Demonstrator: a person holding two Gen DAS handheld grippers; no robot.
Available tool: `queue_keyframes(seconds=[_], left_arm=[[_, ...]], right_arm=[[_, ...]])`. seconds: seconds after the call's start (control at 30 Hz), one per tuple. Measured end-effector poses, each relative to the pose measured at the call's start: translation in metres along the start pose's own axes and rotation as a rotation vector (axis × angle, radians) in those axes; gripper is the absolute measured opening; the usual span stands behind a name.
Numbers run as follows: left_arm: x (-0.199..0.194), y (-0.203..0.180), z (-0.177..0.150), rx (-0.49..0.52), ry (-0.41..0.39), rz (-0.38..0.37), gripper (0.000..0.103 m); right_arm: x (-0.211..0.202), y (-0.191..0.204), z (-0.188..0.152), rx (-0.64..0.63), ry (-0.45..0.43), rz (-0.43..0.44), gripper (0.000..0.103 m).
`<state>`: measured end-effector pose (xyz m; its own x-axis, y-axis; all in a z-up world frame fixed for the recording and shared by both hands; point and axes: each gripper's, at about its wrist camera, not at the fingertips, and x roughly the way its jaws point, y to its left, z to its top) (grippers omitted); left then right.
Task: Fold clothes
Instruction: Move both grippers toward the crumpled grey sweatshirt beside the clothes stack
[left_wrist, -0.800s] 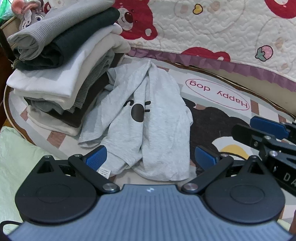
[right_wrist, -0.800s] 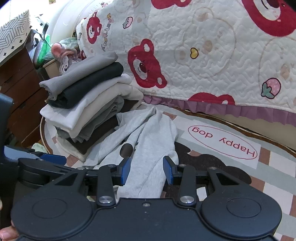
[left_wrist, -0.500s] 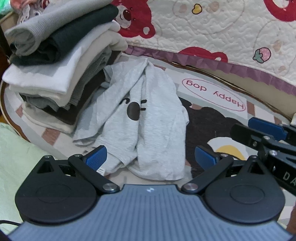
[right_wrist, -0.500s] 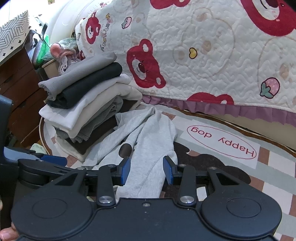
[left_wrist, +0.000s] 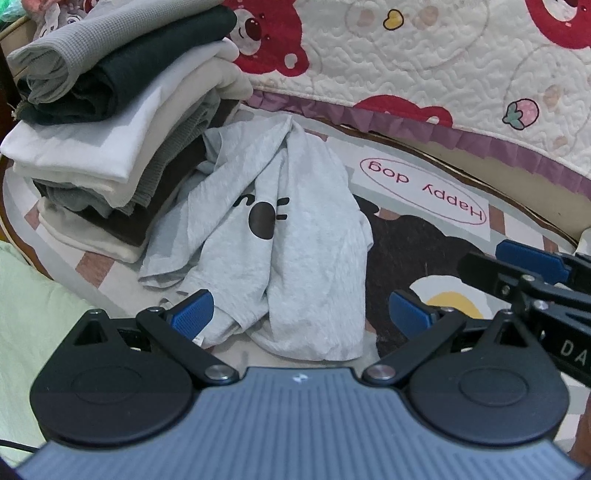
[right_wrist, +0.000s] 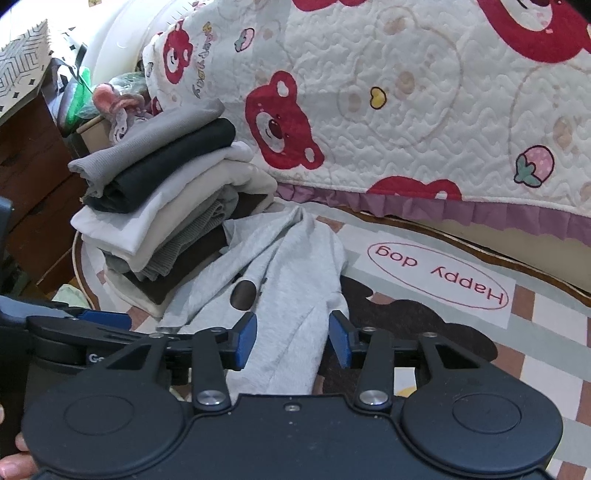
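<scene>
A crumpled light grey shirt (left_wrist: 291, 251) with a black print lies on the rug; it also shows in the right wrist view (right_wrist: 280, 280). To its left stands a tall stack of folded clothes (left_wrist: 122, 122), seen in the right wrist view too (right_wrist: 173, 206). My left gripper (left_wrist: 301, 312) is wide open, just above the shirt's near hem. My right gripper (right_wrist: 293, 339) is open over the shirt's near right part, holding nothing; its fingers (left_wrist: 528, 256) show at the right of the left wrist view.
The round rug (left_wrist: 424, 192) bears a "Happy dog" label. A quilted bear-print bedspread (right_wrist: 424, 110) hangs behind. A wooden cabinet (right_wrist: 26, 184) stands far left, with a plush toy (right_wrist: 118, 107) behind the stack. A pale green cloth (left_wrist: 33, 325) lies at the near left.
Both grippers have shifted a little over the shirt. The left wrist view now shows the shirt slightly nearer. Both jaws stay open, and the shirt has not moved.
</scene>
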<state>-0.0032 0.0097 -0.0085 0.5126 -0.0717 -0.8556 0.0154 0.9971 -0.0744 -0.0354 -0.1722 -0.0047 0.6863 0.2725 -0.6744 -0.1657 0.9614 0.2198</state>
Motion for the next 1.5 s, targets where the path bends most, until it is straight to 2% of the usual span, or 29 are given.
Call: queue_keyframes(seconds=[0.97, 1.1, 1.2, 1.37, 1.5], left_arm=[[0.005, -0.001, 0.000, 0.005, 0.032, 0.000, 0.103], [0.009, -0.001, -0.001, 0.004, 0.043, -0.001, 0.103], [0.017, 0.000, -0.002, 0.018, 0.052, -0.001, 0.103], [0.045, 0.007, -0.009, 0.015, 0.123, 0.016, 0.103], [0.057, 0.014, -0.009, 0.007, 0.138, 0.040, 0.103]], right_arm=[[0.002, 0.002, -0.002, 0.000, 0.013, -0.002, 0.051], [0.003, 0.002, -0.003, 0.006, 0.012, -0.011, 0.055], [0.006, -0.001, -0.004, 0.011, 0.012, -0.026, 0.063], [0.019, -0.015, -0.013, 0.043, 0.046, -0.060, 0.063], [0.025, -0.028, -0.019, 0.064, 0.048, -0.056, 0.063]])
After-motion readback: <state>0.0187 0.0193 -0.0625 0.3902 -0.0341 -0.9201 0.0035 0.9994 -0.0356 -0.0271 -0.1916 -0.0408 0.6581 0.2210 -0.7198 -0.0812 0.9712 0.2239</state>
